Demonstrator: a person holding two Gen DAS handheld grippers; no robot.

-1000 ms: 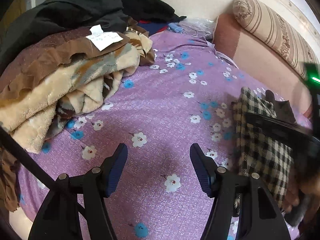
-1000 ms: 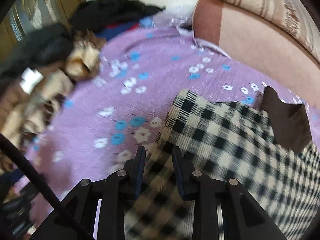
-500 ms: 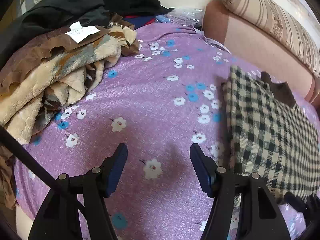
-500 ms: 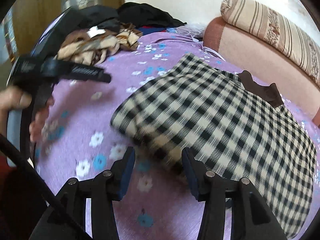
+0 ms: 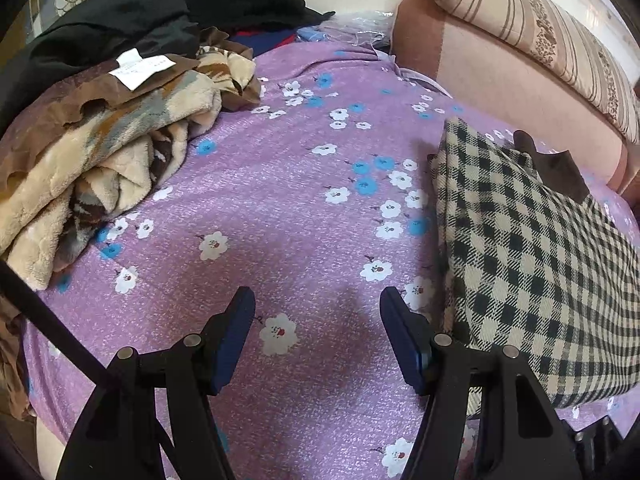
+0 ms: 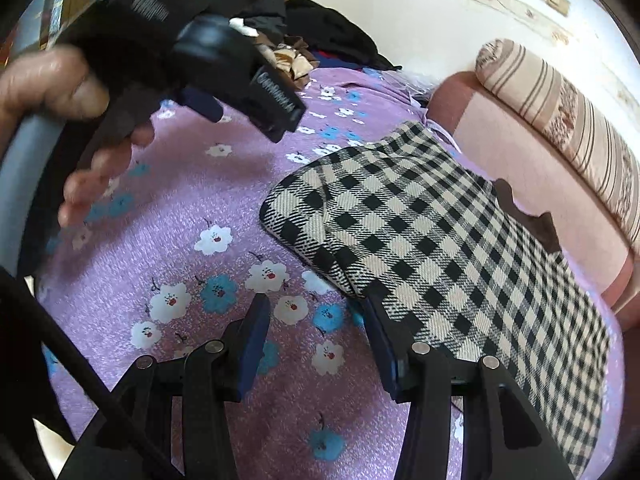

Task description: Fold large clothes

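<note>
A folded black-and-cream checked garment (image 5: 532, 248) lies on the purple flowered bedsheet (image 5: 280, 184), with a dark brown piece (image 5: 556, 168) sticking out at its far edge. It also shows in the right wrist view (image 6: 440, 248). My left gripper (image 5: 316, 320) is open and empty, above the sheet just left of the garment. My right gripper (image 6: 316, 320) is open and empty, its right finger at the garment's near edge. The left gripper also shows in the right wrist view (image 6: 224, 92), held in a hand at the upper left.
A pile of beige and brown blankets (image 5: 100, 152) with a white label lies at the left, dark clothes (image 5: 168, 12) behind it. A pink headboard cushion (image 5: 500, 76) and a striped bolster (image 5: 540, 32) run along the right.
My right gripper has let go of the checked garment, opened and drawn back; the garment now lies flat. My left gripper stayed open and shifted slightly.
</note>
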